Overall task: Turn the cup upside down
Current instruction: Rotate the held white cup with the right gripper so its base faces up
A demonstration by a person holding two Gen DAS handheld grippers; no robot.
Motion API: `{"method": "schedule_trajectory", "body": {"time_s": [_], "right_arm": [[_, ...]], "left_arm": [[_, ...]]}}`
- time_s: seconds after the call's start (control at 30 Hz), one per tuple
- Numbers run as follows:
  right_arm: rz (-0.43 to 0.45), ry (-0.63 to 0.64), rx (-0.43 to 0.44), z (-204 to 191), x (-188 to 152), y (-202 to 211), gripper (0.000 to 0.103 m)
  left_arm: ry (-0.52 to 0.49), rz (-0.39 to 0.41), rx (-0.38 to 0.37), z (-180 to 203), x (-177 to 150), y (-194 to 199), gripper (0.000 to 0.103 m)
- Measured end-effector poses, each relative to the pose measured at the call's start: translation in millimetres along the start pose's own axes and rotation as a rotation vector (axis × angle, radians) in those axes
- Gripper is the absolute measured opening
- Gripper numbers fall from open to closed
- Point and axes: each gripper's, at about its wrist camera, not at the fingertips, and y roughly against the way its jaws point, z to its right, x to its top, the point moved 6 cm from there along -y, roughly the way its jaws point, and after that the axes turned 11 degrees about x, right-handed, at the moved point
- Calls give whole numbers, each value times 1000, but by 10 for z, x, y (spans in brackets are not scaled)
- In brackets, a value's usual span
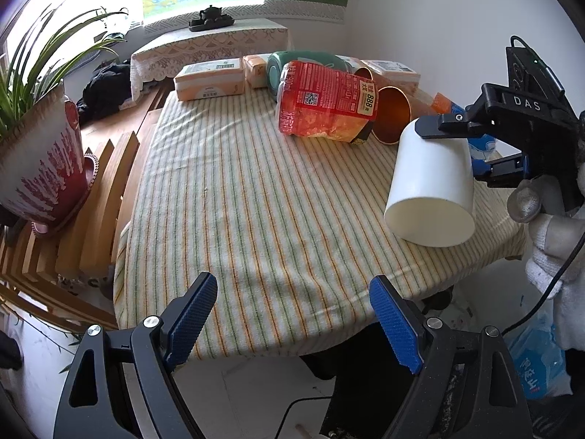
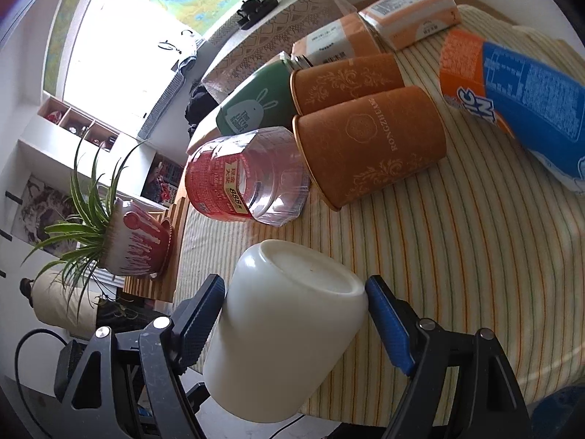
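Cup (image 2: 289,325), white, sits pinched between my right tool's (image 2: 294,323) fingers, tilted base-up over the striped surface (image 1: 256,190); whether its rim touches the cloth, I cannot tell. My left tool (image 1: 292,314) hangs spread at the near edge, holding nothing.

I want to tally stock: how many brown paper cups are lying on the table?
2. One brown paper cup lies beside the red-labelled bottle; the other lies directly behind it. More could be hidden.
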Motion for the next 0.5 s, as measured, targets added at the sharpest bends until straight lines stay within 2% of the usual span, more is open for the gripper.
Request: {"method": "schedule_trajectory", "body": {"time_s": [0.5], "right_arm": [[247,479,-213,-448,-7,225,75]], "left_arm": [[114,30,-48,-17,138,-35,88]]}}
